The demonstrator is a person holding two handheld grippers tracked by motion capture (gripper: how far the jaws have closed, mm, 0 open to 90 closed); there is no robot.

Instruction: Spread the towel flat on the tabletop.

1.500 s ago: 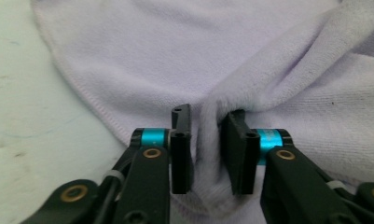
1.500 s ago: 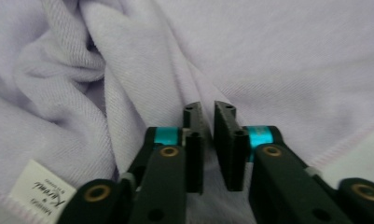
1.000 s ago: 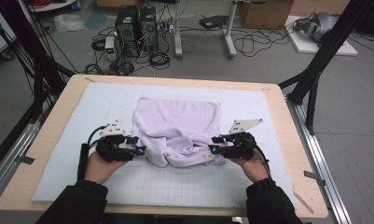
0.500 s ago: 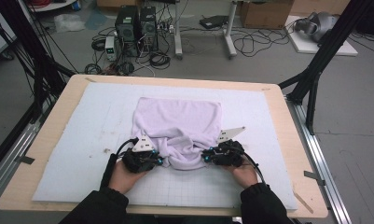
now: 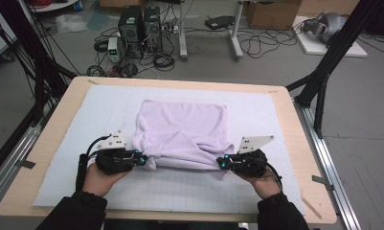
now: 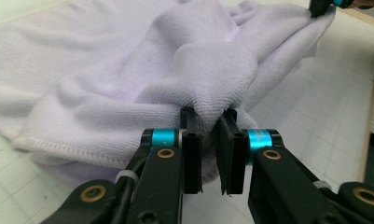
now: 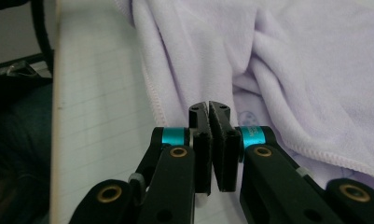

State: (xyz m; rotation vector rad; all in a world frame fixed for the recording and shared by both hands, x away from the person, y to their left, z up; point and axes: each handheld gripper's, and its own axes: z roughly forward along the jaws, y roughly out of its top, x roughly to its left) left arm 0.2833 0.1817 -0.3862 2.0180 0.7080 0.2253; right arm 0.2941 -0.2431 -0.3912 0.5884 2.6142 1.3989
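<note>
**Soft towel, pinched at both near corners**

The towel (image 5: 182,132) lies in the middle of the mat (image 5: 74,124), its far half flat, its near edge bunched and pulled toward you. Your left gripper (image 5: 142,159) has just closed on a thick fold at the near left; in the left gripper view that fold (image 6: 208,74) bulges up between the jaws, which stand narrow with cloth packed in the gap. Your right gripper (image 5: 220,164) has likewise just closed at the near right, jaws all but together.

Expect it to be light, limp terry: it will sag between your hands, drag on the mat and carry no shape of its own. Hold it by the hemmed edge (image 7: 153,88) or the corners, not by a loose bulge, which is likely to slide out as you lift.

Hard to tell: in the right gripper view the towel lies just beyond the pads, and how much cloth is actually between them is hidden, perhaps only a thin layer. The true corners are buried in the folds, and the layers beneath the bunch can't be made out.
</note>
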